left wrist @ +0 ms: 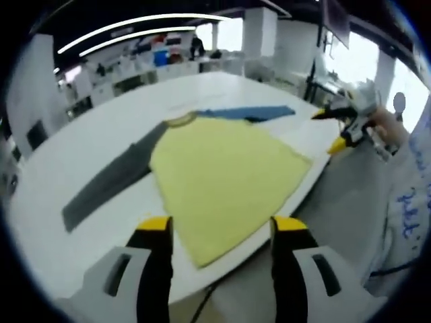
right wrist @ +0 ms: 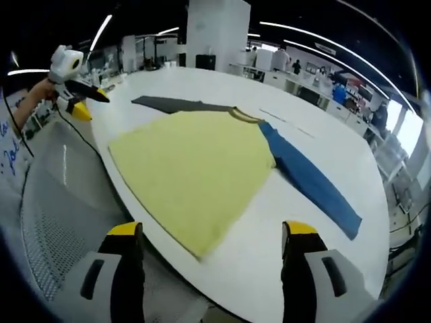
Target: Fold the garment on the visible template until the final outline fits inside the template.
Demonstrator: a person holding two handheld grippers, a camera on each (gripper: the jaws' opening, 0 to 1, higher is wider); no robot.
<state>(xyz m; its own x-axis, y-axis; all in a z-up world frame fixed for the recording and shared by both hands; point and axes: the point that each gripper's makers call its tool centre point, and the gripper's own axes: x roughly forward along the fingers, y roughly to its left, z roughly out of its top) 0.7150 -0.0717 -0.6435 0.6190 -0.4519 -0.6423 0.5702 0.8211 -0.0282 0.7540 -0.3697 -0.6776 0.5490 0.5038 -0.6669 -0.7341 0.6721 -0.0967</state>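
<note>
In the left gripper view, the left gripper (left wrist: 222, 232) stood spread at the bottom, holding nothing. The soft yellow cloth garment (left wrist: 219, 178) lay in the middle of the big white table (left wrist: 87, 151).

In the right gripper view, the right gripper (right wrist: 212, 239) was spread and empty too, with the garment (right wrist: 192, 165) at centre.

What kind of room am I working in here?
Probably a large open-plan lab or workshop: a big white table holding the yellow garment, long ceiling light strips, and rows of benches with equipment behind.
</note>
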